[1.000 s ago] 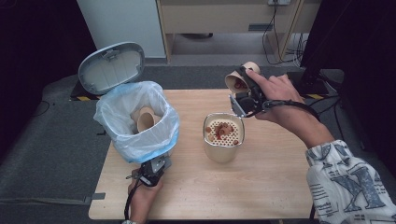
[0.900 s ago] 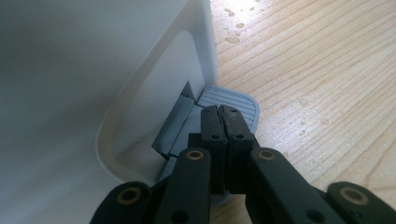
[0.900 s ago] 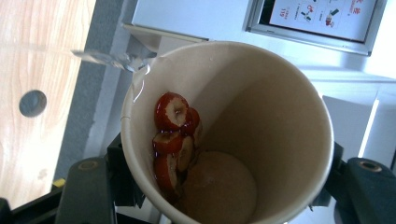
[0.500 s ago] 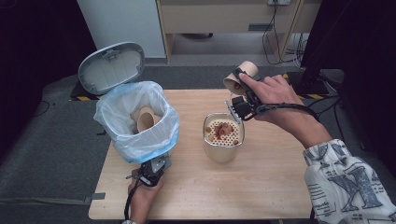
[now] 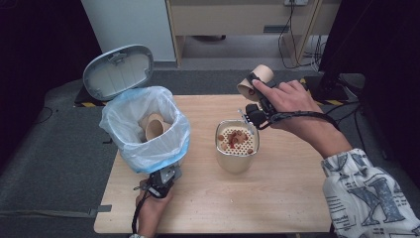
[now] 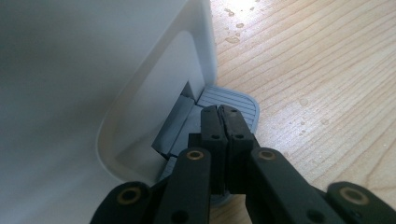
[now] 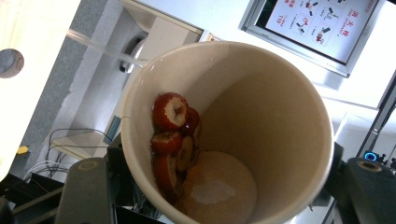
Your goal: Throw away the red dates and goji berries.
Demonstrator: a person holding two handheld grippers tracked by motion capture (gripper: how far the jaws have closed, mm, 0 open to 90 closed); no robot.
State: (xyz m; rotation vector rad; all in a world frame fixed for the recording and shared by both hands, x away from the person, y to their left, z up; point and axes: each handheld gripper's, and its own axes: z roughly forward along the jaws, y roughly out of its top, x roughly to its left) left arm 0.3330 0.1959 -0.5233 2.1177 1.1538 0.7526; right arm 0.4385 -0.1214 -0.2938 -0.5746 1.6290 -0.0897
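Wooden tabletop [image 5: 277, 198], dark surroundings. Pedal bin [image 5: 146, 130] with blue liner stands at the left edge, lid up, one paper cup inside. Left tongs [image 6: 223, 122], jaws together, press the bin's pedal [image 6: 233, 100] near the front edge. Right tongs [image 5: 253, 94] are clamped on a tilted paper cup [image 7: 224, 130] holding red fruit pieces [image 7: 172, 135], above the strainer cup [image 5: 236, 145] at the tabletop's centre.

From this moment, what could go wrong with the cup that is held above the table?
1. The paper cup, gripped by the right gripper and tipped on its side, has red fruit pieces clinging to its wall; they might fall on the table instead of the strainer.
2. The left gripper presses the bin's pedal; slipping off might drop the lid.
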